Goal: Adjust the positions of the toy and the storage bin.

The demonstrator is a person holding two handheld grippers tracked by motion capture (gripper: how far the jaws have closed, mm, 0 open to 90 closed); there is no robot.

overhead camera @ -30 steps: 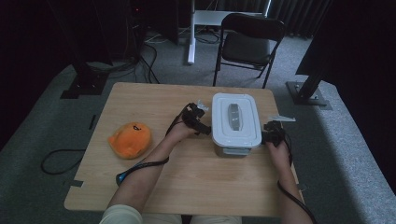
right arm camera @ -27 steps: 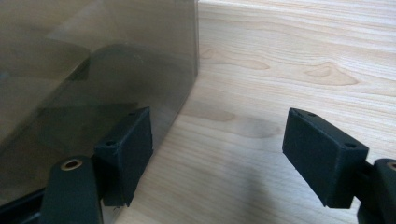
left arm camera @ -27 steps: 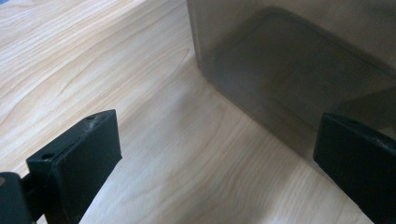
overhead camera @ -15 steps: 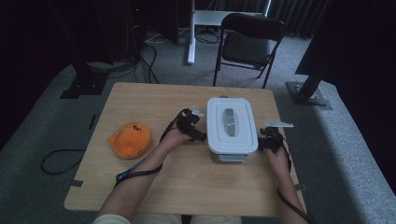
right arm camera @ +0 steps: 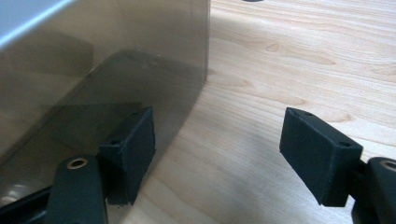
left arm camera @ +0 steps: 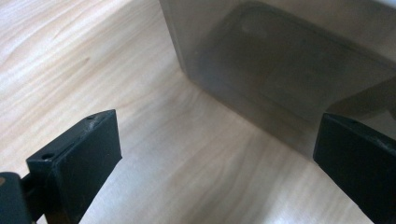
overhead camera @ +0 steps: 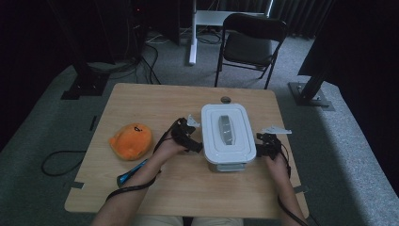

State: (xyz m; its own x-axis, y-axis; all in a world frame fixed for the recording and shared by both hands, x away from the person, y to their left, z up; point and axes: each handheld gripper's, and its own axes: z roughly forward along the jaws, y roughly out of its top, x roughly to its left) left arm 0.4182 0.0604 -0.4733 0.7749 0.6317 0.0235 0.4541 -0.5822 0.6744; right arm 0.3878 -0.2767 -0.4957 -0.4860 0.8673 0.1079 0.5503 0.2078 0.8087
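High view: one lidded storage box (overhead camera: 228,136) mid-table (overhead camera: 155,101), flanked by left gripper (overhead camera: 196,145) and right gripper (overhead camera: 261,149); one orange plush toy (overhead camera: 131,140), one chair (overhead camera: 252,44).
Left gripper view: jaws spread, nothing pinched.
Right gripper view: jaws just narrowing, nothing pinched. Advice: keep both sides level, push evenly.

A lidded white plastic storage box (overhead camera: 228,136) is sitting right of centre on the light wooden desk (overhead camera: 155,106), with the left hand-held gripper (overhead camera: 195,143) lying just beside its left wall and the right hand-held gripper (overhead camera: 259,149) just beside its right wall. An orange plush toy (overhead camera: 131,141) is resting well to the left. A blue pen (overhead camera: 132,172) is lying nearer the person. A black folding chair (overhead camera: 251,43) is standing behind the desk.
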